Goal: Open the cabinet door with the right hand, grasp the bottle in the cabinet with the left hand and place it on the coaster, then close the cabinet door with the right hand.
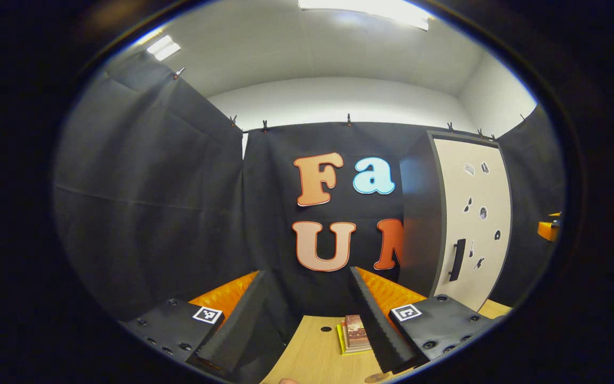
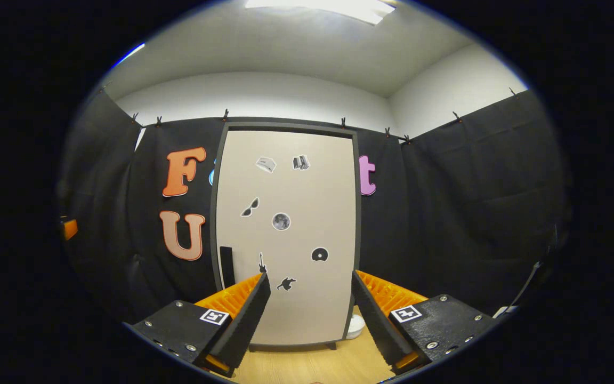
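Observation:
The cabinet's beige door (image 2: pixel 285 234) is closed and stands straight ahead of my right gripper (image 2: pixel 309 277), which is open and empty, a short way off the door. The black handle (image 2: pixel 226 266) runs vertically near the door's left edge. In the left gripper view the same cabinet door (image 1: pixel 472 213) is off to the right, its handle (image 1: pixel 457 260) facing me. My left gripper (image 1: pixel 307 273) is open and empty above the wooden table (image 1: pixel 312 352). The shut door hides the bottle. A brown round edge, perhaps the coaster (image 1: pixel 376 377), peeks in at the bottom.
A small stack of books (image 1: pixel 355 333) lies on the table beside my left gripper's right finger. A white bowl-like object (image 2: pixel 356 325) sits at the cabinet's right foot. Black cloth walls close in the booth on all sides.

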The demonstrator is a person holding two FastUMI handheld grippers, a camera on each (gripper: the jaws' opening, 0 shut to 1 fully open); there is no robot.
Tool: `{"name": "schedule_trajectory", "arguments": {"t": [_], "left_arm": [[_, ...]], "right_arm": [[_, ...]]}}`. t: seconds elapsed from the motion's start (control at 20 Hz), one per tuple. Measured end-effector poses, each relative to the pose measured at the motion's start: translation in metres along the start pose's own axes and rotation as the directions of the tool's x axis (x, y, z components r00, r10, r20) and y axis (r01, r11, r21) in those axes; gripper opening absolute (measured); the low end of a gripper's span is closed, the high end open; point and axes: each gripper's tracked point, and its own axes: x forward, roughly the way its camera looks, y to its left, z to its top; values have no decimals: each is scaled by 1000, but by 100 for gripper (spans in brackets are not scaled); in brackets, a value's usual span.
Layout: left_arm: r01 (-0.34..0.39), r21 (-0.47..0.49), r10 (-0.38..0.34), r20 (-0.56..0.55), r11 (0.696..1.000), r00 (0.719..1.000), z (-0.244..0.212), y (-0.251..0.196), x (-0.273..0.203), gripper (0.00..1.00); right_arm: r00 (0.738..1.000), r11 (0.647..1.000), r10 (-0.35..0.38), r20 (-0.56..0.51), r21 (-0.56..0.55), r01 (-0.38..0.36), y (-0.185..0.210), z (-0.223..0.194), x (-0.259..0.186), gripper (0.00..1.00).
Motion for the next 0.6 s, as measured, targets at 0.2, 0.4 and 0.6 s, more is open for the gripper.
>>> {"name": "schedule_trajectory", "arguments": {"t": [0.2, 0.4, 0.6], "left_arm": [[-8, -11, 8, -13, 1000, 1000, -7, 2, 1, 100], [-13, -10, 13, -35, 1000, 999, -15, 5, 2, 99], [-29, -6, 29, -44, 1000, 999, -22, 14, 0, 99]], "right_arm": [[999, 999, 43, -7, -11, -43, 34, -16, 32, 94], [997, 997, 83, -10, -3, -83, 74, -32, 65, 94], [990, 991, 136, -31, 17, -136, 116, -46, 98, 95]]}}
